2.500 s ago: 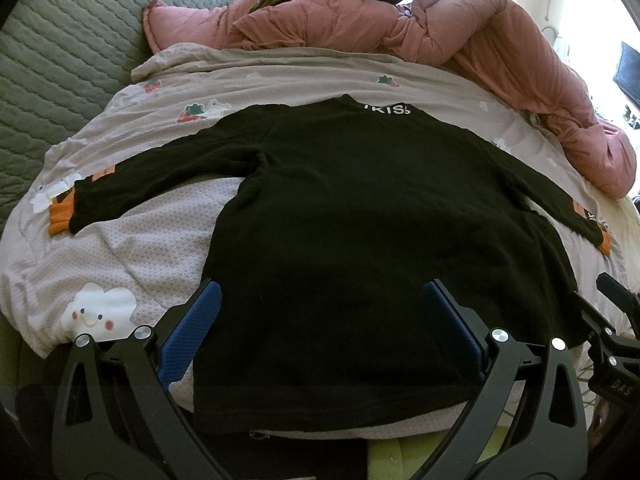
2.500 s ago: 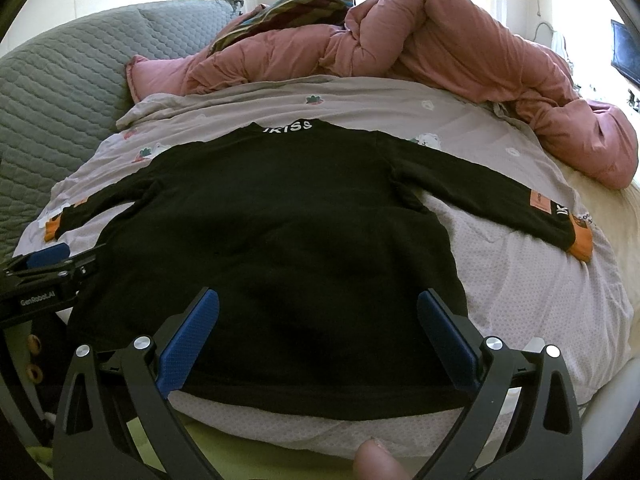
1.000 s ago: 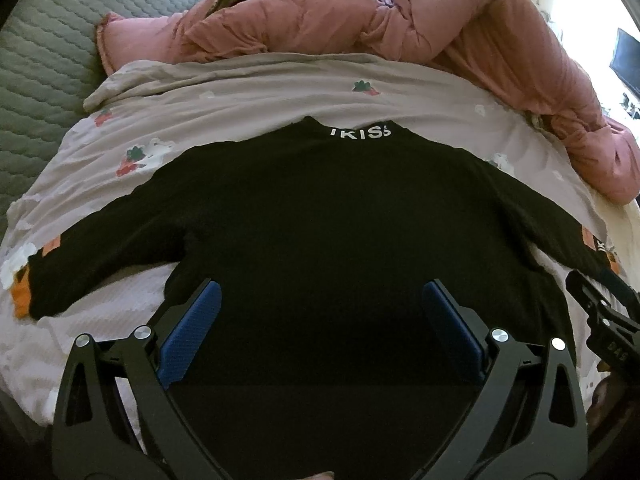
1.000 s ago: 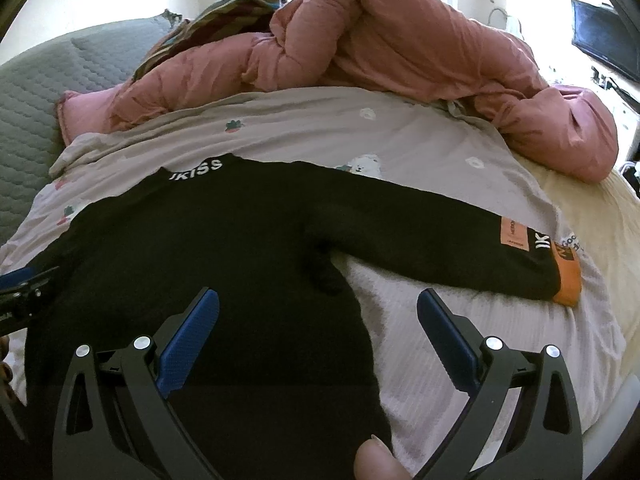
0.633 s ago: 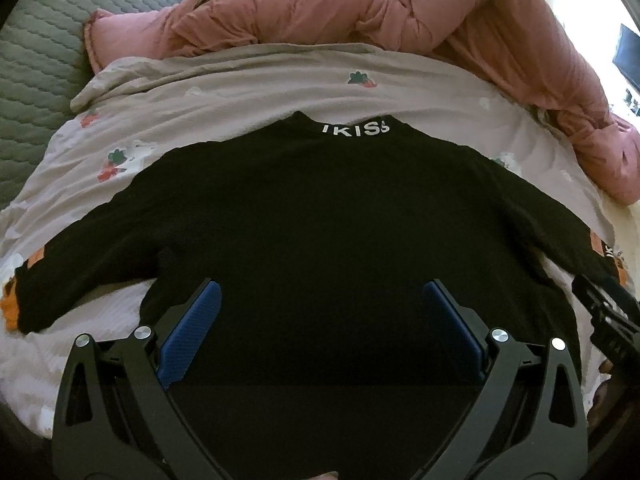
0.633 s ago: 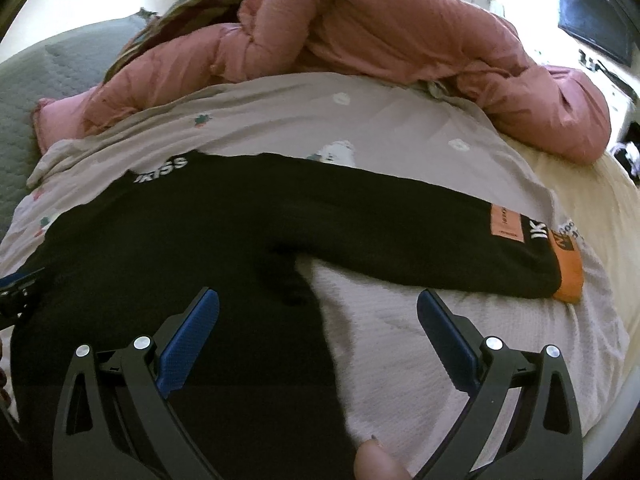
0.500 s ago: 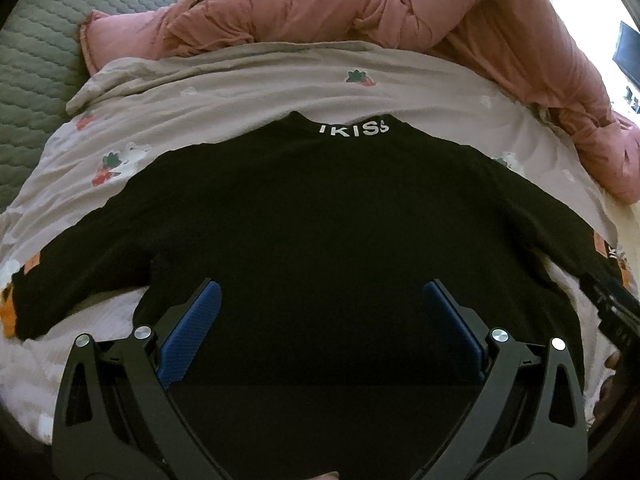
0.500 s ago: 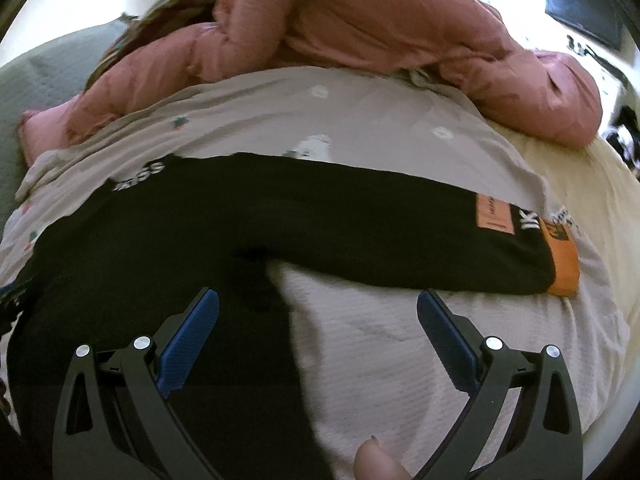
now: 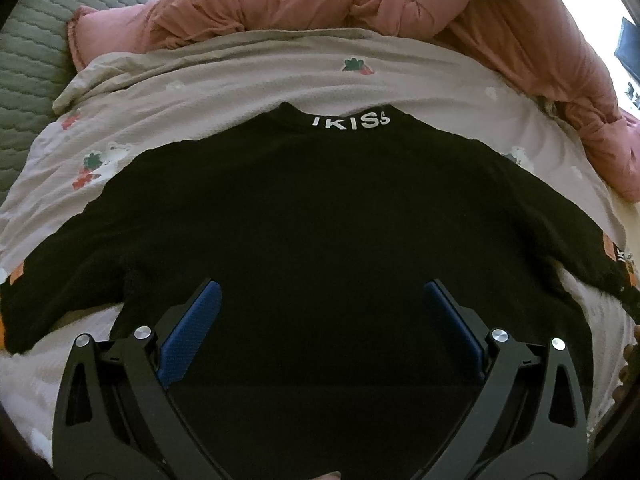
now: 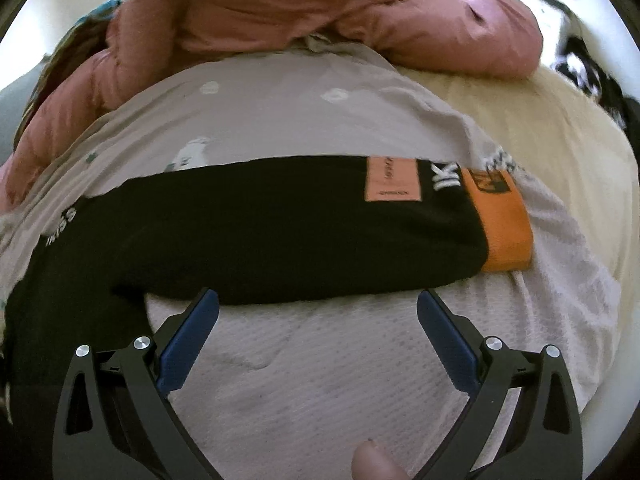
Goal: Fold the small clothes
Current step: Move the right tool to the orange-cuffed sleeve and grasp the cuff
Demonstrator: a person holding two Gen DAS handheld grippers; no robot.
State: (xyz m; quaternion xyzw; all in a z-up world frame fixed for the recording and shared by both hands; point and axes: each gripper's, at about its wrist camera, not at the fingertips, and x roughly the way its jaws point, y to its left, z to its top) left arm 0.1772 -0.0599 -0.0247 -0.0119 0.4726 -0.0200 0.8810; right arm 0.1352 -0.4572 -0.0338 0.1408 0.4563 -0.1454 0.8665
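Bedsheet [image 10: 320, 380] carries the black top [image 9: 320, 220] spread flat; its right sleeve [image 10: 300, 232] lies crosswise just ahead of the right claw [image 10: 318, 312], jaws apart; left claw [image 9: 320, 304], apart, hovers over the body.

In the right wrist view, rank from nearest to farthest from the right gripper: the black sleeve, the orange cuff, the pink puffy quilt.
From the right gripper:
1. Black sleeve, just ahead of the fingertips, lying crosswise.
2. Orange cuff, at the sleeve's end, ahead to the right.
3. Pink puffy quilt, heaped at the bed's far side.
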